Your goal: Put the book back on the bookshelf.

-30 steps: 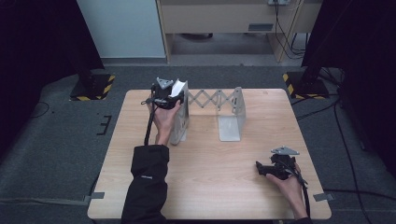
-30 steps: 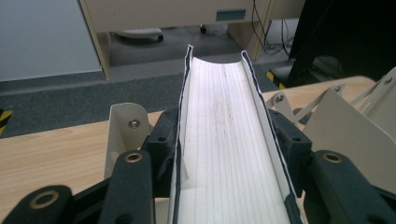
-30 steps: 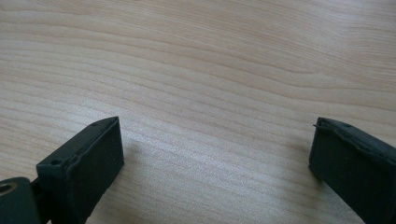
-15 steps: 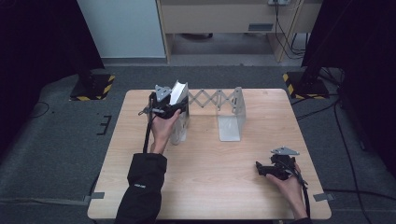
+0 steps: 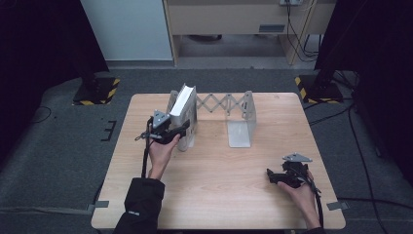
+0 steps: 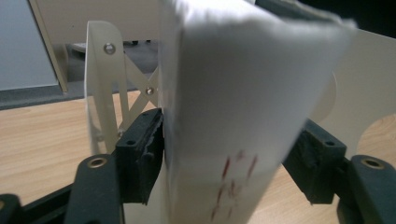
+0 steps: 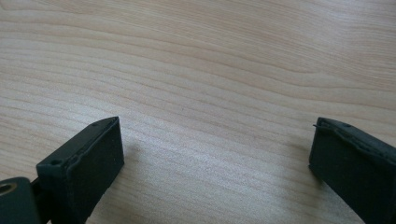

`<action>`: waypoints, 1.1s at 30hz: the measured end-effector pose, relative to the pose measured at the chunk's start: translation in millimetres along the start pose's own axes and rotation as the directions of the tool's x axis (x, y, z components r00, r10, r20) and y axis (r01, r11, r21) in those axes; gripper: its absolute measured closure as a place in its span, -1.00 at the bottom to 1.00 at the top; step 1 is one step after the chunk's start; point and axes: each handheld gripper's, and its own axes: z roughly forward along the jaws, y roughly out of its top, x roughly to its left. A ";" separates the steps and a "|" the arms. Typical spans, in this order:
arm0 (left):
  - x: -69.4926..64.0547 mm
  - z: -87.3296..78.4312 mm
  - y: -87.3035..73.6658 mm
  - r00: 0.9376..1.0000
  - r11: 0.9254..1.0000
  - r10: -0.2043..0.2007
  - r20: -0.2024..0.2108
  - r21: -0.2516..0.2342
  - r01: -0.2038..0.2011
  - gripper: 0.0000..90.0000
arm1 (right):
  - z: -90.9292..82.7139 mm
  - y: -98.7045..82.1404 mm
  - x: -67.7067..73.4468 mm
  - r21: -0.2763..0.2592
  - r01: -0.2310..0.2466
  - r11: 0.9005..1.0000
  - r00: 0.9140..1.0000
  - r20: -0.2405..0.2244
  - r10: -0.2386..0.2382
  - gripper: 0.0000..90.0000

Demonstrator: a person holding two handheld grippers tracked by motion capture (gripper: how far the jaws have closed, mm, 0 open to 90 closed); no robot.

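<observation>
A thick white book (image 5: 185, 106) stands upright on the wooden table (image 5: 219, 195), against the left plate of a white expandable bookend rack (image 5: 222, 103). My left gripper (image 5: 182, 130) is at the book's near end; its jaws have just been closing with the book between them. In the left gripper view both black pads (image 6: 142, 149) press the sides of the book (image 6: 233, 102). My right gripper (image 5: 271, 176) rests low over the table at the front right, open, with nothing but bare wood (image 7: 210, 70) between its jaws.
The rack's right plate (image 5: 240, 127) stands apart from the book, joined to the left plate by a scissor lattice. Dark floor surrounds the table, with yellow-black striped stand bases (image 5: 95, 90) at both back corners.
My left hand has come down from the book's top to its near end, toward the person. The right hand has kept still.
</observation>
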 end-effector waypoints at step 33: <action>-10.3 2.6 -26.5 1.000 1.000 -0.006 0.027 0.000 0.006 -0.02 | 0.0 0.0 0.0 0.000 0.000 1.000 1.000 0.000 0.000 -0.92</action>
